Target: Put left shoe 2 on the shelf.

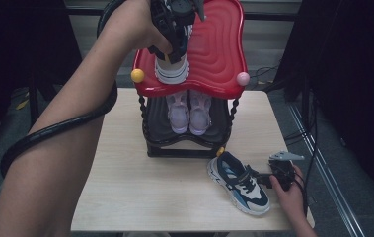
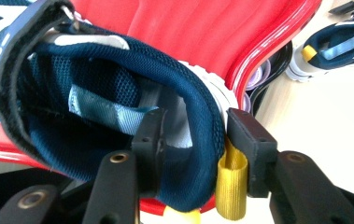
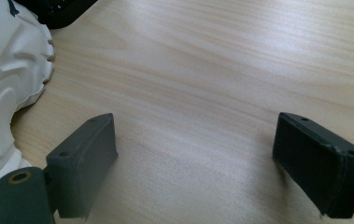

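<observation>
A navy and white sneaker (image 1: 172, 70) rests on the red top shelf (image 1: 219, 49) of a shoe rack. My left gripper (image 1: 172, 49) reaches down to its heel. In the left gripper view the jaws straddle the navy heel collar (image 2: 198, 93), one inside the shoe and one outside beside the yellow pull loop (image 2: 230, 182); the left gripper (image 2: 194, 126) stands slightly apart from it, open. The matching sneaker (image 1: 239, 183) lies on the table in front of the rack. My right gripper (image 1: 264, 180) sits just right of it, and the right gripper (image 3: 195, 140) is wide open over bare wood, with the white sole (image 3: 6, 84) at its left.
A pair of pink shoes (image 1: 189, 112) stands on the rack's black lower shelf (image 1: 184, 140). Yellow (image 1: 137, 75) and pink (image 1: 243, 78) knobs mark the red shelf's front corners. The light wooden table (image 1: 140, 182) has free room at front left. Cables run along the floor at right.
</observation>
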The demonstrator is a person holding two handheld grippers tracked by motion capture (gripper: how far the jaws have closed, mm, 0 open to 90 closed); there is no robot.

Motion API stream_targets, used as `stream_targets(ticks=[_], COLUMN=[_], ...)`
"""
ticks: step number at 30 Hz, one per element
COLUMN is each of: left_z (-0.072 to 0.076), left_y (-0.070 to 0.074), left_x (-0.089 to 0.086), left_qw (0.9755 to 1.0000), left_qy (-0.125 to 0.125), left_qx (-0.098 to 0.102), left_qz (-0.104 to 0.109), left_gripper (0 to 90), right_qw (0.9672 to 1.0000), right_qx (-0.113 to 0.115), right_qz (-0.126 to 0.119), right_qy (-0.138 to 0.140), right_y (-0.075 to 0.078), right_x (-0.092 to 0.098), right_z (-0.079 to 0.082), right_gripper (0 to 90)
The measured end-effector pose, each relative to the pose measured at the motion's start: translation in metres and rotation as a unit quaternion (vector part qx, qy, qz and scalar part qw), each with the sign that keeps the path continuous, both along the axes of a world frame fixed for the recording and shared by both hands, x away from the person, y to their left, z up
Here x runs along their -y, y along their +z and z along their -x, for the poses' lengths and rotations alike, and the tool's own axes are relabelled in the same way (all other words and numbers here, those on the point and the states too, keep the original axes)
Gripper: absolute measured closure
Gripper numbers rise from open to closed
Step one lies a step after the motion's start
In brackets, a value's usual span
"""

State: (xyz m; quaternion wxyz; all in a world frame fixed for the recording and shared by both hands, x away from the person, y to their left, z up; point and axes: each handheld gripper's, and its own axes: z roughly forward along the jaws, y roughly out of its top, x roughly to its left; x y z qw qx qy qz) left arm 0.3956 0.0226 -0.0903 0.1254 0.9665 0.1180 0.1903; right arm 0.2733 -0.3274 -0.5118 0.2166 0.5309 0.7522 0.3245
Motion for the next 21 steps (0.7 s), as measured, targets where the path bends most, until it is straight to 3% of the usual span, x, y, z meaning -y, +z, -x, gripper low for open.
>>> stream_targets(ticks=[13,15,21], left_z=[0.004,0.004,0.004], left_y=[0.011,0.012,0.016], left_x=[-0.016,-0.02,-0.031], left_qw=[0.9993,0.9983,0.9973], left_qy=[0.03,0.042,0.054], left_qx=[-0.015,-0.024,-0.031], left_qz=[0.017,0.033,0.04], left_gripper=[36.8,34.1,28.4], right_qw=[1.0,1.0,1.0], right_qx=[0.0,0.0,0.0], right_qz=[0.0,0.0,0.0], right_qy=[0.0,0.0,0.0], right_y=[0.0,0.0,0.0], right_x=[0.0,0.0,0.0], right_z=[0.0,0.0,0.0], right_gripper=[12.7,12.7,12.7])
